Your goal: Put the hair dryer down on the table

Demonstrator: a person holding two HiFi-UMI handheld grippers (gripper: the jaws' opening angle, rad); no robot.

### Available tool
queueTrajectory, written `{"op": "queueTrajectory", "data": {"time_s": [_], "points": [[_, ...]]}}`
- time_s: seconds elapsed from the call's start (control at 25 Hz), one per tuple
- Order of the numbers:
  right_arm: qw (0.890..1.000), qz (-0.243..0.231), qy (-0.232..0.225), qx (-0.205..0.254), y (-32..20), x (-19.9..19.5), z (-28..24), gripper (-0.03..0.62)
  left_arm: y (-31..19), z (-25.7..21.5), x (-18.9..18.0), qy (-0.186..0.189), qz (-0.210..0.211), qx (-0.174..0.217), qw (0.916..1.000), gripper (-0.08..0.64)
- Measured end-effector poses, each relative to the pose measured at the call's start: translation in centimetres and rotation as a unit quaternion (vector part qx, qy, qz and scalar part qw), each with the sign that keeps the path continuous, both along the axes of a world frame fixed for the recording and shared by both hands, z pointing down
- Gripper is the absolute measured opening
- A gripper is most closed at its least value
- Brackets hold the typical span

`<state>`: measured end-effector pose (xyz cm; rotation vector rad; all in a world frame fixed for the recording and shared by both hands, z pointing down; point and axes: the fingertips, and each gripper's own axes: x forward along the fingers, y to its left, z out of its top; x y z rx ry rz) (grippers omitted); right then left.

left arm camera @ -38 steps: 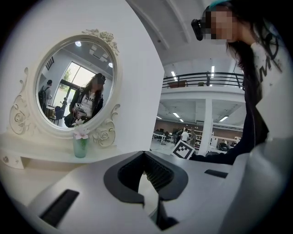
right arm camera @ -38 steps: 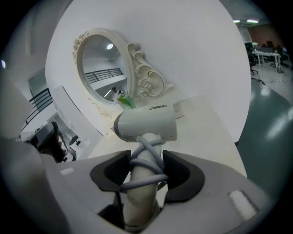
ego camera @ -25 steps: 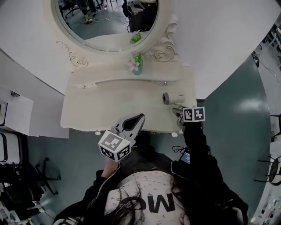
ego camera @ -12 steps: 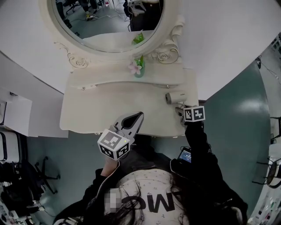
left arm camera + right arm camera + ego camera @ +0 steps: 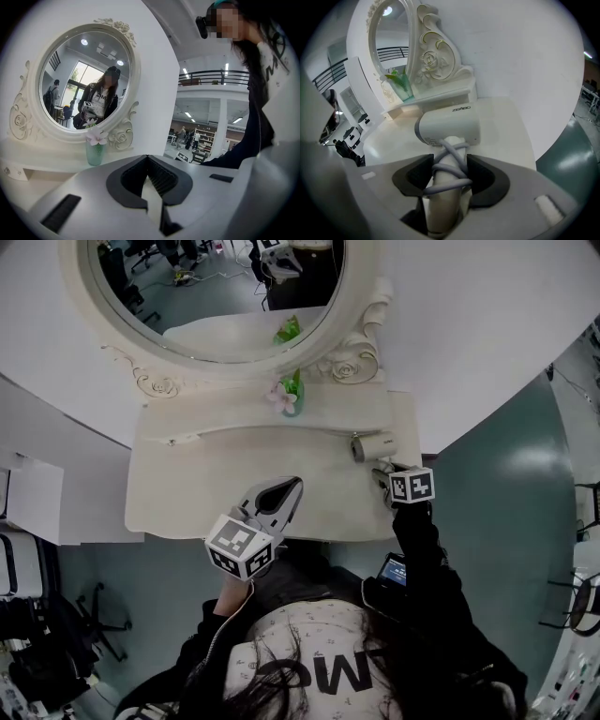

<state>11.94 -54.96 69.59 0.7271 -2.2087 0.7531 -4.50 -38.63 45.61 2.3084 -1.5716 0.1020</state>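
Between the jaws of the right claw (image 5: 449,180) stands the pale handle of the hair dryer (image 5: 447,124), with a grey cord (image 5: 451,164) wound round it. The claw is clenched on that handle. Just beyond it the dryer's white body points to the claw's left, low over the right end of the cream counter (image 5: 506,126); whether it touches the surface cannot be told. Farther ahead and left of this claw, a raised shelf (image 5: 440,96) runs along the back of the counter and carries a green vase (image 5: 404,86) with a pink flower. Behind the vase rises the carved frame of a round mirror (image 5: 391,28), set against a plain white wall (image 5: 520,51). To the claw's right, past the counter's edge, lies a teal floor (image 5: 576,136).

The left claw (image 5: 149,176) is over the counter's front edge, jaws pressed together with nothing between them. Ahead of it the mirror reflects the person. Far to its right opens a bright hall (image 5: 201,136) with shelving, an upper railing and ceiling lights.
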Motion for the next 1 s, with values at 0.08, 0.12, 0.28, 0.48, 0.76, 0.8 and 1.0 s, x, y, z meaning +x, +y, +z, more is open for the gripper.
{"op": "queueTrajectory", "data": {"time_s": [0.08, 0.12, 0.28, 0.48, 0.76, 0.8, 1.0], "points": [[1.000, -0.001, 0.000, -0.004, -0.1, 0.0, 0.0, 0.232, -0.3, 0.0, -0.2, 0.000, 0.001, -0.001, 1.0000, -0.003], [1.000, -0.002, -0.003, -0.006, -0.1, 0.0, 0.1, 0.232, -0.5, 0.0, -0.3, 0.000, 0.001, -0.002, 1.0000, -0.003], [1.000, 0.000, -0.015, -0.015, -0.2, -0.1, 0.1, 0.241, -0.8, 0.1, -0.6, -0.002, 0.002, -0.002, 1.0000, -0.003], [1.000, 0.000, -0.016, -0.013, 0.0, -0.2, 0.0, 0.241, -0.7, -0.2, -0.9, -0.003, 0.000, -0.002, 1.0000, -0.003], [0.999, 0.028, -0.016, 0.014, -0.7, 0.5, -0.6, 0.284, 0.0, -0.3, -1.3, -0.005, -0.009, 0.000, 0.9999, -0.003], [0.999, 0.040, -0.017, 0.023, -0.8, 0.8, -0.8, 0.286, 0.2, -0.3, -1.4, -0.005, -0.010, 0.001, 0.9999, -0.003], [0.997, 0.051, -0.017, 0.046, 0.7, 2.2, -2.1, 0.299, 1.0, -0.3, -1.2, -0.006, -0.013, 0.004, 0.9999, -0.003]]}}
